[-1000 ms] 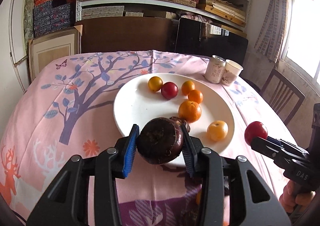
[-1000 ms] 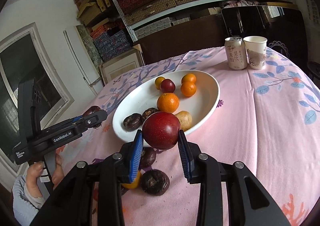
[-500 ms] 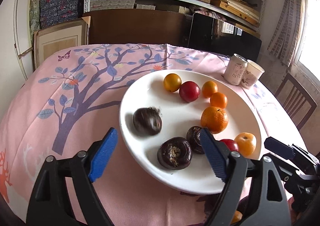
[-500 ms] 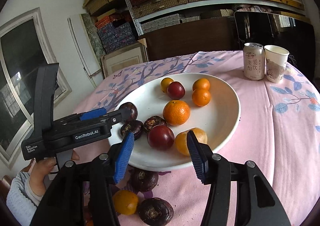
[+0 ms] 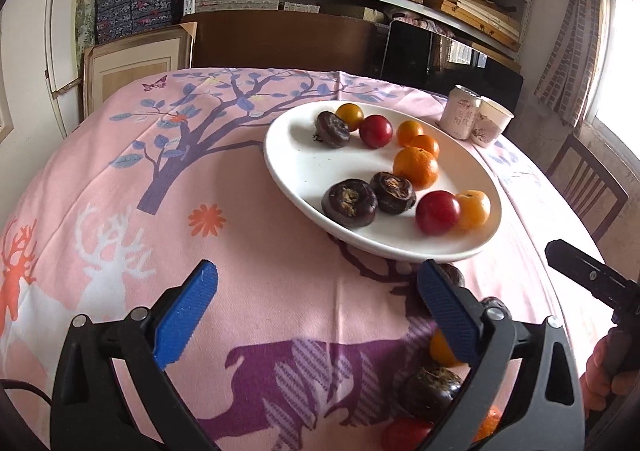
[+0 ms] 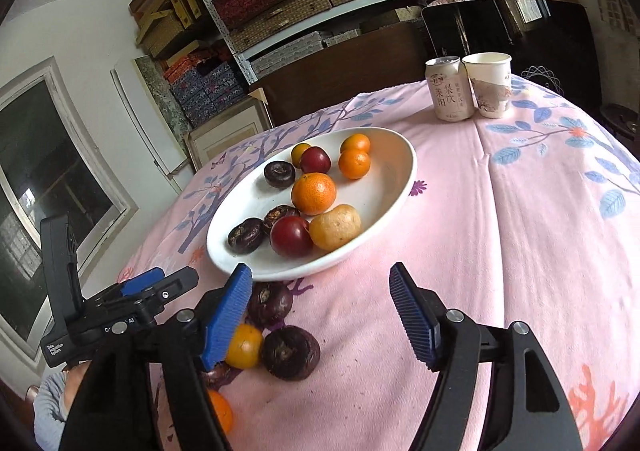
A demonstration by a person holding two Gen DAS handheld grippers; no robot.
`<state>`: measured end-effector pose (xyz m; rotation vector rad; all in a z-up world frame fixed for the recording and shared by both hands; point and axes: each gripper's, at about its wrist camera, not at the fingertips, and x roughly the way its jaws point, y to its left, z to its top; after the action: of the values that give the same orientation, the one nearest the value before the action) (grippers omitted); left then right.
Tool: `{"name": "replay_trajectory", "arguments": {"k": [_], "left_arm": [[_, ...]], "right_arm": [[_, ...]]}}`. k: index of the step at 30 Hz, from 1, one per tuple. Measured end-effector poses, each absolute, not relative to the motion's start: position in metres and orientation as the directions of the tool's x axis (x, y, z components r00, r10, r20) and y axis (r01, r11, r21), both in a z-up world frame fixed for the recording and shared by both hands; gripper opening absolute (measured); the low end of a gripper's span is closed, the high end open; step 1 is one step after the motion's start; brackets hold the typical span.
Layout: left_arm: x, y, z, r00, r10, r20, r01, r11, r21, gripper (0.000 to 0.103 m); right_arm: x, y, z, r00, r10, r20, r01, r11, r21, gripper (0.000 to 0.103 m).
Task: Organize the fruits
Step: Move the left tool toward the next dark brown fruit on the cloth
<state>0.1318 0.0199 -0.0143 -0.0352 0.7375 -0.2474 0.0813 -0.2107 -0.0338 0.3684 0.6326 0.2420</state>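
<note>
A white plate [image 5: 304, 167] [image 6: 396, 175] holds several fruits: oranges, red plums [image 5: 437, 212] [image 6: 291, 236] and dark water chestnuts [image 5: 349, 203] [image 6: 245, 236]. My left gripper [image 5: 318, 313] is open and empty, low over the cloth in front of the plate. My right gripper [image 6: 320, 311] is open and empty, also in front of the plate. More loose fruit lies on the cloth near the plate's front edge: dark chestnuts [image 6: 291, 352] [image 5: 434, 391] and small oranges [image 6: 244, 346]. The left gripper also shows in the right wrist view [image 6: 160, 283].
A drink can [image 6: 448, 87] [image 5: 462, 117] and a paper cup [image 6: 490, 85] [image 5: 492, 127] stand at the far side of the round table with a pink printed cloth [image 5: 120, 191]. A wooden chair [image 5: 584, 187] stands at the right. Shelves fill the back wall.
Both grippers opened and let their fruit go onto the plate: a dark chestnut from the left, a red plum from the right. Both then drew back toward the table's near side.
</note>
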Motion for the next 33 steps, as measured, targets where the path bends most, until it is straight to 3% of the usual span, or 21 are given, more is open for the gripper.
{"name": "replay_trajectory", "arguments": {"k": [2,19,21,23,26,28,30,33], "left_arm": [[0.126,0.012,-0.013,0.713,-0.25,-0.655,0.244,0.964,-0.102,0.098],[0.089,-0.024,-0.034,0.634,-0.247,-0.733,0.392,0.919,0.029,0.099],[0.093,-0.018,-0.036,0.617,-0.259,-0.743,0.388,0.922,0.001,0.099],[0.098,-0.007,-0.037,0.621,-0.219,-0.753,0.348,0.937,0.015,0.099],[0.109,0.018,-0.04,0.653,-0.048,-0.756,0.187,0.977,0.099,0.099],[0.113,0.038,-0.035,0.657,-0.05,-0.752,0.127,0.991,0.045,0.098],[0.109,0.051,-0.029,0.666,-0.135,-0.733,0.137,0.989,-0.058,0.098],[0.099,0.046,-0.028,0.669,-0.166,-0.724,0.179,0.982,-0.059,0.098]], "right_arm": [[0.078,-0.211,-0.035,0.782,0.321,-0.534,-0.098,0.91,0.404,0.08],[0.085,-0.222,-0.045,0.757,0.301,-0.58,-0.028,0.902,0.432,0.082],[0.085,-0.223,-0.046,0.757,0.3,-0.581,-0.025,0.901,0.433,0.082],[0.085,-0.224,-0.046,0.757,0.3,-0.58,-0.022,0.899,0.437,0.082],[0.084,-0.224,-0.045,0.76,0.304,-0.574,-0.023,0.896,0.444,0.082],[0.083,-0.224,-0.044,0.762,0.31,-0.569,-0.03,0.894,0.447,0.082],[0.083,-0.223,-0.044,0.76,0.317,-0.567,-0.038,0.893,0.449,0.082],[0.083,-0.221,-0.044,0.757,0.323,-0.569,-0.046,0.894,0.447,0.082]]}}
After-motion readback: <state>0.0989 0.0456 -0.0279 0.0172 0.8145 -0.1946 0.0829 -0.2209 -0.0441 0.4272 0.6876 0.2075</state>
